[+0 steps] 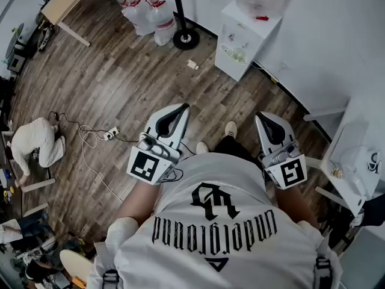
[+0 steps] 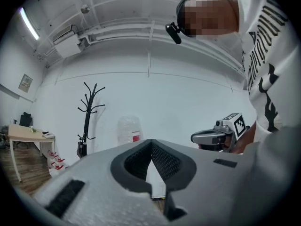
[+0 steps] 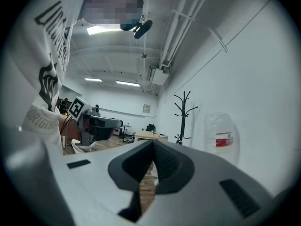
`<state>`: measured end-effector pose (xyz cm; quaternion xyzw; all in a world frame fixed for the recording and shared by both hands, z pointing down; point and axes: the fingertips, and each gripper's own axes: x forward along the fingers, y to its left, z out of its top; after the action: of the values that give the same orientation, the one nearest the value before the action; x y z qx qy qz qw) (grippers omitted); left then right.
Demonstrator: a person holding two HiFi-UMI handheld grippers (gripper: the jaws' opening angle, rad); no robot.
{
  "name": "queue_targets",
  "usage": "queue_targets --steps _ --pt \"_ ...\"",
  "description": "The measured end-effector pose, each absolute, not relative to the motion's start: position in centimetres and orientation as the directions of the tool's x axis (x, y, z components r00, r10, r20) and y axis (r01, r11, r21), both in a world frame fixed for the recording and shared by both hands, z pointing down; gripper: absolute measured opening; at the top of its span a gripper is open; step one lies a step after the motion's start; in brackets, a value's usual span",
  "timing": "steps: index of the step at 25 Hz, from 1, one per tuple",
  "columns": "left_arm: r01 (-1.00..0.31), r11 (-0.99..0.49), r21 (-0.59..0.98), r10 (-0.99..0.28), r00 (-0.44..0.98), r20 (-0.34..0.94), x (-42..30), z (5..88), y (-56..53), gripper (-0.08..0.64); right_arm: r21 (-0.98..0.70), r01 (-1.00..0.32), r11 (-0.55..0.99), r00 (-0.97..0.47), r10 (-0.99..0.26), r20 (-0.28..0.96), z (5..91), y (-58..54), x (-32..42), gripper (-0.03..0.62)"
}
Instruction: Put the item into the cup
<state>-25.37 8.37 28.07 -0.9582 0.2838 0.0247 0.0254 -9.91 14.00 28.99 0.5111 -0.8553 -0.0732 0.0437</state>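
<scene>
cup [image 1: 356, 156], maybe one, on table [image 1: 367, 116]; left gripper [image 1: 183, 106], right gripper [image 1: 260, 117] closed.

Wood floor [image 1: 120, 83] ahead open — water dispenser [image 1: 243, 41], coat stand [image 1: 184, 38] block far end.

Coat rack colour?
Black. The coat rack shows best in the left gripper view.

Right gripper [image 3: 153, 145] jaws together, empty, coat stand [image 3: 183, 117] and water bottle [image 3: 220, 134] ahead
</scene>
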Motion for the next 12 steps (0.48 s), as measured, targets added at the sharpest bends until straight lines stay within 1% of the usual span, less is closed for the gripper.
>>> queue_targets --steps 12 --pt "-0.536 -0.844 -0.013 -0.534 0.842 -0.075 -24.58 27.69 7.94 0.003 0.183 -0.865 0.468 -0.476 -0.880 0.000 28.40 13.28 -9.76 0.006"
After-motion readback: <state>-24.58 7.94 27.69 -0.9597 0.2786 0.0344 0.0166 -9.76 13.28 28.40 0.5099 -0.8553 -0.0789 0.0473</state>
